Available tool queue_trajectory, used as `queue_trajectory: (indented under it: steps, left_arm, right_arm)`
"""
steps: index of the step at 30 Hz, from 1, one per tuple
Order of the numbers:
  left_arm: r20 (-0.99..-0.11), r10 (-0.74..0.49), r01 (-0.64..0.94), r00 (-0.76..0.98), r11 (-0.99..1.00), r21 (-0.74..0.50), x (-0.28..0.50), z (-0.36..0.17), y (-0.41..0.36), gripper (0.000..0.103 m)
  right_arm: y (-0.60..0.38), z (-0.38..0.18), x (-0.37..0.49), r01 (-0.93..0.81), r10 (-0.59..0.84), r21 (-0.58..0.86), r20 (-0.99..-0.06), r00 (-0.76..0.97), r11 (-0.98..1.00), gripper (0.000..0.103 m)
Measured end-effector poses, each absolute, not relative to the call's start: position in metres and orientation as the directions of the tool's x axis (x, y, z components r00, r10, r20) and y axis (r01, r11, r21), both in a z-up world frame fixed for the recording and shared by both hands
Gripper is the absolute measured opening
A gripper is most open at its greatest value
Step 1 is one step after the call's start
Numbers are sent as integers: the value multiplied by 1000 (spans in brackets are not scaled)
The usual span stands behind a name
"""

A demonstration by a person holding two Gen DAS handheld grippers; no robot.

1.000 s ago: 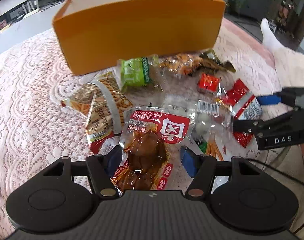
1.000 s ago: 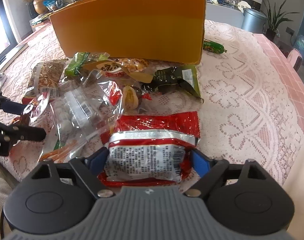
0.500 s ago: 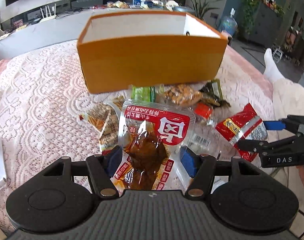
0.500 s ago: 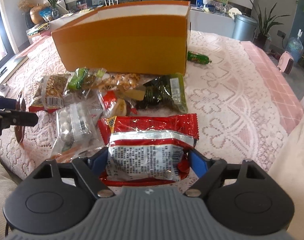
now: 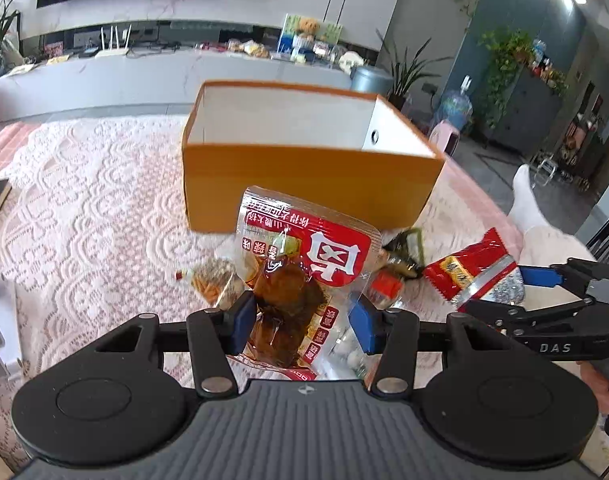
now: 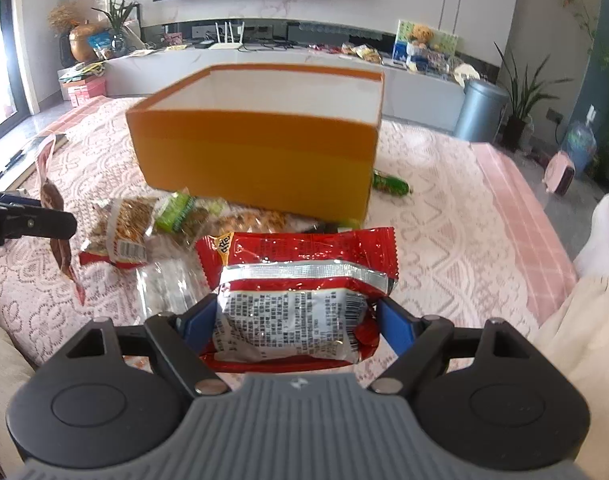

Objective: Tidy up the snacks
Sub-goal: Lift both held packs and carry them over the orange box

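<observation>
My left gripper [image 5: 302,318] holds a clear-and-red packet of brown braised snack [image 5: 304,248] up off the table, its jaws closing further on the packet's lower half. My right gripper [image 6: 296,322] is shut wide on a red and silver foil snack bag [image 6: 300,276], also lifted. The open orange box [image 5: 304,184] with a white inside stands just beyond both. In the left wrist view the right gripper [image 5: 504,290] shows at the right with its red bag [image 5: 468,268]. In the right wrist view the left gripper [image 6: 36,212] shows at the left edge.
Loose snacks lie before the orange box [image 6: 256,160] on the lace tablecloth [image 6: 444,220]: a fried-stick packet [image 6: 120,228], a green packet [image 6: 174,212], a clear bag [image 6: 168,288]. A green sausage [image 6: 390,184] lies at the box's right corner. A person's socked leg [image 6: 598,232] is at right.
Both grippers have risen with their packets, which were resting on the table among the pile. The left jaws have narrowed on the packet. The box's open top has come into sight.
</observation>
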State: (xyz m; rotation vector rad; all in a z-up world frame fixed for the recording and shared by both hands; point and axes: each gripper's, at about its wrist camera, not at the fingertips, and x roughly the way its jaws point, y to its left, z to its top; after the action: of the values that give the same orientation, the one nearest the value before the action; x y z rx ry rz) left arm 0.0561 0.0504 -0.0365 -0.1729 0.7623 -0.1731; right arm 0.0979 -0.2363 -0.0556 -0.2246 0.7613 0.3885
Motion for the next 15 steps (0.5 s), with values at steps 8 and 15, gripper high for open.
queue_trajectory:
  steps: [8,15]
  left_arm:
    - [-610,-205,102,766,975,-199,63,0,50,57]
    - [-575,-195,123,795,979,-163,87,26,48,57]
  right_arm:
    - [-208,-22,104,-485,302,-117,-652,696,866,81]
    - [-191,8,126,-515,337,-141,-608,719,845,81]
